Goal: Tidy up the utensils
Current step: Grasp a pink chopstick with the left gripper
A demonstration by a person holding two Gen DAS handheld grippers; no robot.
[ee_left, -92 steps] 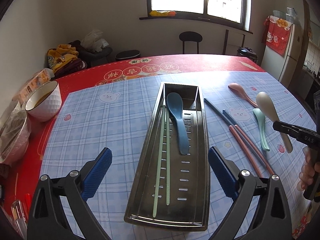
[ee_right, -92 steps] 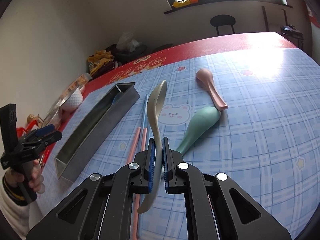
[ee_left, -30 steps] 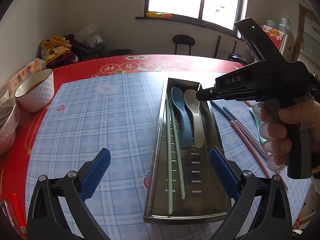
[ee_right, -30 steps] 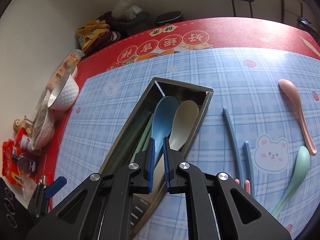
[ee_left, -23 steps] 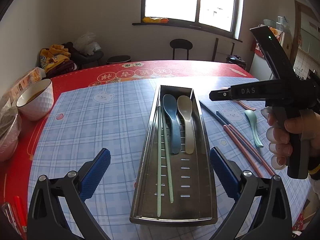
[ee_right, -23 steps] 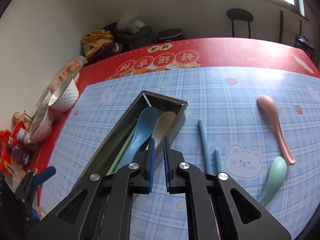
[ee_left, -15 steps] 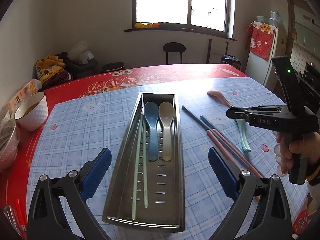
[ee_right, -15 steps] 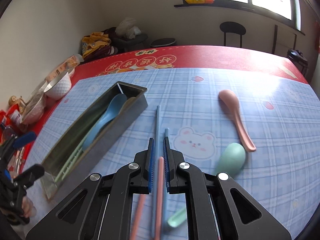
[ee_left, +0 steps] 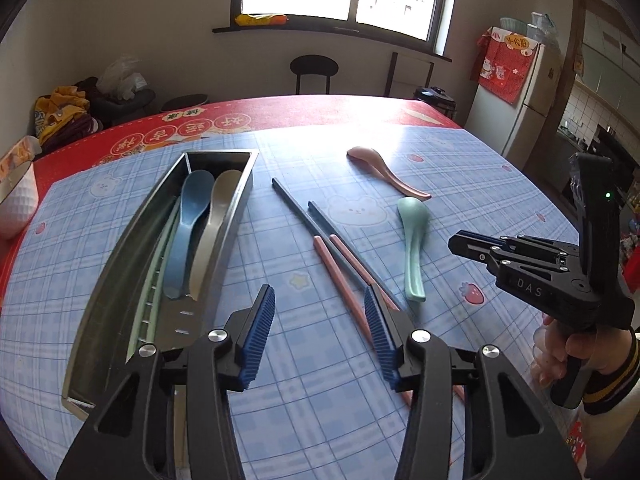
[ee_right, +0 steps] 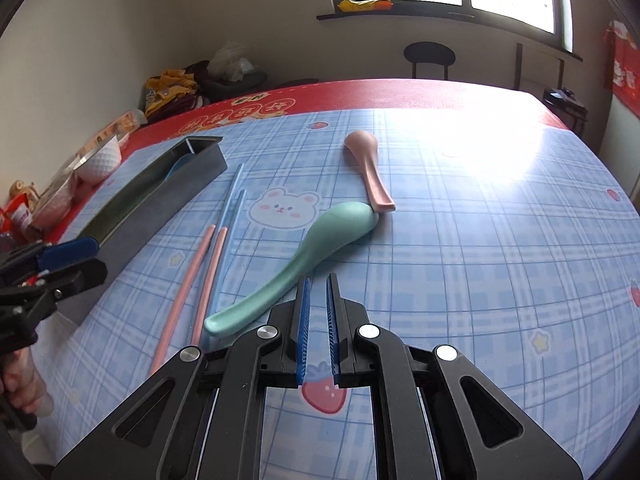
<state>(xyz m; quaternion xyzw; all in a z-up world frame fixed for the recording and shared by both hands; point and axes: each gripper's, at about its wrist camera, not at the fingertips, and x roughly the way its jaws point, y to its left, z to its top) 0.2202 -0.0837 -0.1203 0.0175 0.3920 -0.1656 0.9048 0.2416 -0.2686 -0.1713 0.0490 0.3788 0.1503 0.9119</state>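
A steel utensil tray [ee_left: 120, 256] [ee_right: 160, 196] holds a blue spoon [ee_left: 188, 224], a beige spoon [ee_left: 212, 224] and green chopsticks [ee_left: 154, 264]. On the cloth lie blue chopsticks [ee_left: 304, 220] [ee_right: 232, 196], pink chopsticks [ee_left: 340, 264] [ee_right: 200, 272], a green spoon [ee_left: 412, 240] [ee_right: 308, 256] and a pink spoon [ee_left: 384, 174] [ee_right: 370, 168]. My left gripper [ee_left: 320, 304] is open above the pink chopsticks, beside the tray. My right gripper [ee_right: 317, 292] [ee_left: 456, 242] is narrowly open and empty, just right of the green spoon's handle.
A white bowl [ee_left: 16, 204] [ee_right: 100, 158] and food packets stand at the table's left edge. A stool [ee_left: 314, 70], a fridge [ee_left: 528, 92] and clutter stand beyond the table. A blue plaid cloth [ee_right: 480, 240] covers the red table.
The right gripper put the beige spoon in the tray, let go, and moved right to the green spoon. The left gripper shifted right over the pink chopsticks and narrowed.
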